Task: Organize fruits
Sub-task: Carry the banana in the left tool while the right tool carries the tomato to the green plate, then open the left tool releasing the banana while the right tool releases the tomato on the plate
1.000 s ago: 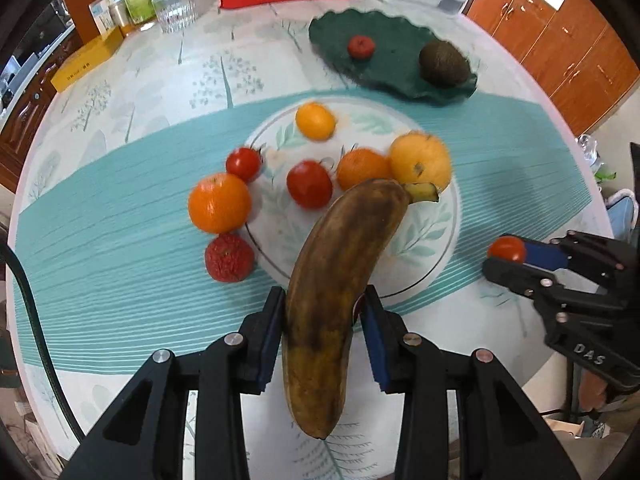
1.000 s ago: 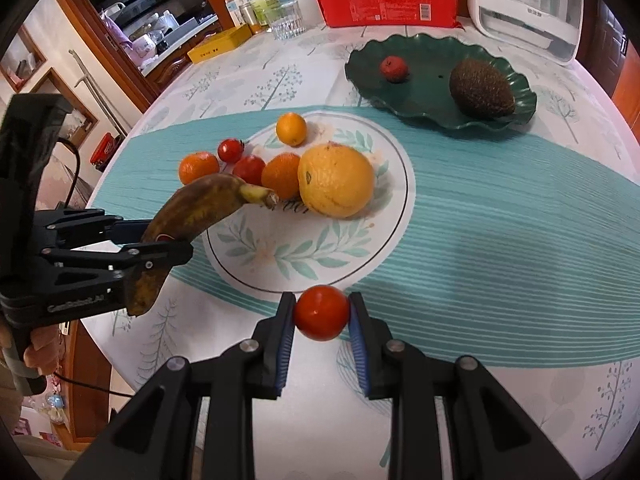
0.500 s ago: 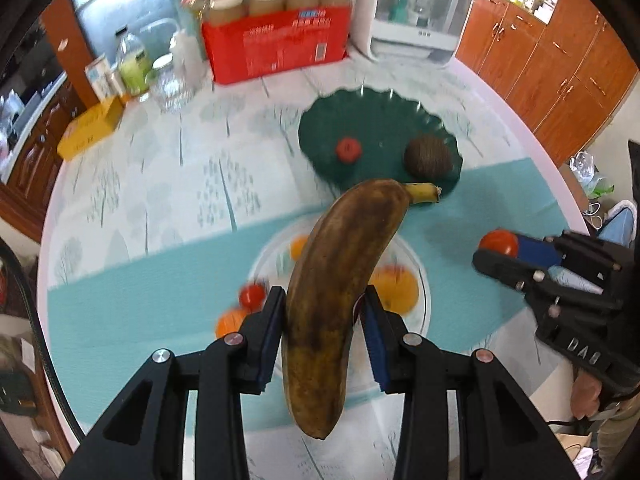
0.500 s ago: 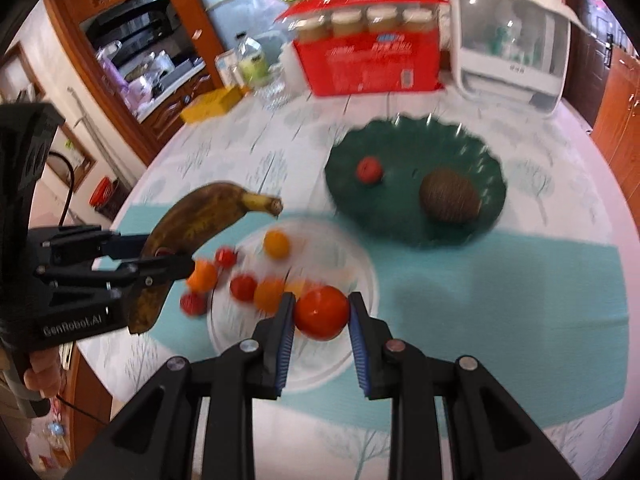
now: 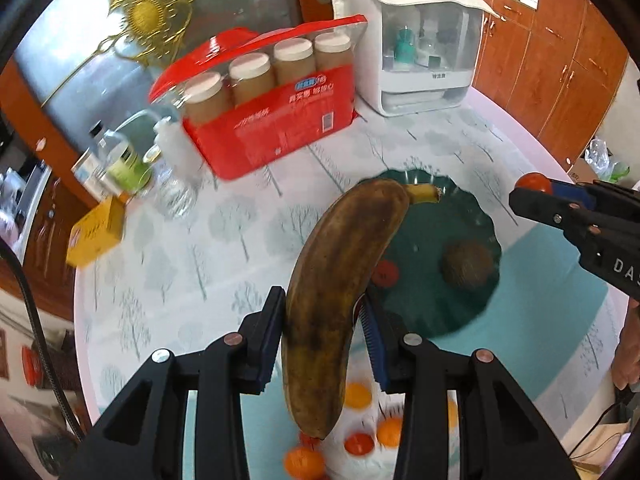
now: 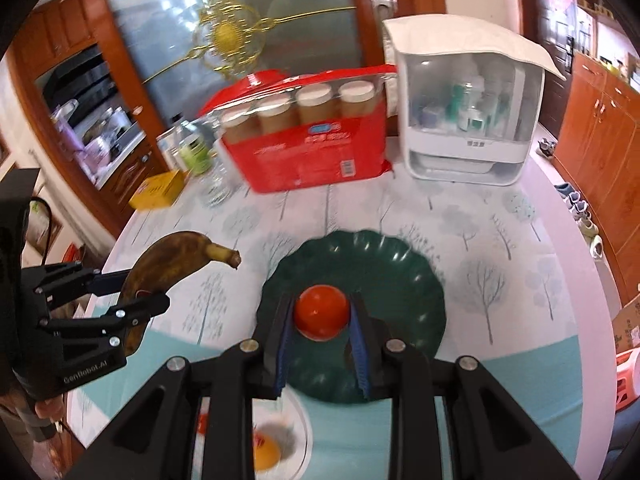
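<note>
My left gripper is shut on a brown overripe banana and holds it in the air, left of the dark green plate. That plate holds a small red fruit and a brown round fruit. My right gripper is shut on a red tomato above the green plate. The right gripper with the tomato shows at the right of the left wrist view. The left gripper and banana show at the left of the right wrist view.
A white patterned plate with several oranges and tomatoes lies below near my grippers. At the back of the round table stand a red pack of jars, a white appliance, bottles and a yellow box.
Both grippers have risen and moved forward from over the white plate toward the green plate, still holding the banana and the tomato.
</note>
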### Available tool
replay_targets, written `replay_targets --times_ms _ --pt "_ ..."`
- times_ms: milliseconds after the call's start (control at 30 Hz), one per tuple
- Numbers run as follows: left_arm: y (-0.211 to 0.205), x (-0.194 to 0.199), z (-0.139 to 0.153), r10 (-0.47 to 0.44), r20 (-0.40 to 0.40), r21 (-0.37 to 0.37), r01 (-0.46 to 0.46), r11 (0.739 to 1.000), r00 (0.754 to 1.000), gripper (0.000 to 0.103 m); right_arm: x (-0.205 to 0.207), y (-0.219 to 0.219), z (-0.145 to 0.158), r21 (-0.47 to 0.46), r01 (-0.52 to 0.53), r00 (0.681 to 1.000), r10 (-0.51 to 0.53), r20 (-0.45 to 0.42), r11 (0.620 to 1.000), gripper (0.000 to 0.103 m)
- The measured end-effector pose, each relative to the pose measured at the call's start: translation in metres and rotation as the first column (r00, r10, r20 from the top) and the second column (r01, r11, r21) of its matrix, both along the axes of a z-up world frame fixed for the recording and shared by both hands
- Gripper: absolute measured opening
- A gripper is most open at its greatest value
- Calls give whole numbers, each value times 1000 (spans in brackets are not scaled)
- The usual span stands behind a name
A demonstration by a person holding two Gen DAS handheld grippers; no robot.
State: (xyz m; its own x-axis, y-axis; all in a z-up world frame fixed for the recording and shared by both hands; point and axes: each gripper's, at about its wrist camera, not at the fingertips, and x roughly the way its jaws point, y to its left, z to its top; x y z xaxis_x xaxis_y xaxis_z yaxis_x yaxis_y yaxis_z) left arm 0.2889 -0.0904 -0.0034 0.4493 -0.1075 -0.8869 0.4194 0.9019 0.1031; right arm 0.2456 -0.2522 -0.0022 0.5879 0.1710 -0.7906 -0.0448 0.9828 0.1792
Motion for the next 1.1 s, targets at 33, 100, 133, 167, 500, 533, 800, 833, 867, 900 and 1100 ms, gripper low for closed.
replay_targets --times_ms 33,100,133,167,500,533,800,833,867,900,1100 --pt "-4 9 -4 -10 -1 1 10 1000 1000 36 6 -3 -4 7 12 1000 -12 -9 1000 26" --pt "-12 25 -16 -35 -10 8 35 999 999 36 23 -11 -19 23 46 998 -45 -44 999 26" --pt "-17 35 -25 -49 -17 9 49 999 999 36 28 -14 -27 28 57 997 -55 -58 998 26" --pt "-21 39 -33 -57 -22 12 58 998 998 36 35 -18 -37 34 73 994 -71 -79 997 26" --pt "-47 85 -111 -61 -135 -25 58 998 989 36 66 -33 -109 43 160 966 -147 -212 986 26" --pt "-48 87 -115 -60 -144 -32 56 998 988 36 68 -33 -113 41 161 965 -149 -218 986 26" --pt "-62 103 -146 -62 -220 -72 47 996 973 37 75 -36 -139 37 179 950 -163 -268 983 26" --pt "-63 104 -149 -59 -227 -74 43 996 972 37 76 -36 -141 37 180 948 -164 -272 983 27" --pt "-64 105 -154 -54 -234 -76 37 996 971 37 76 -36 -143 37 182 946 -165 -278 983 27" --pt "-65 107 -156 -50 -241 -78 32 996 969 37 77 -37 -144 36 183 945 -165 -283 983 27" --pt "-66 109 -167 -38 -255 -91 15 996 966 36 80 -38 -154 19 179 937 -165 -309 984 27"
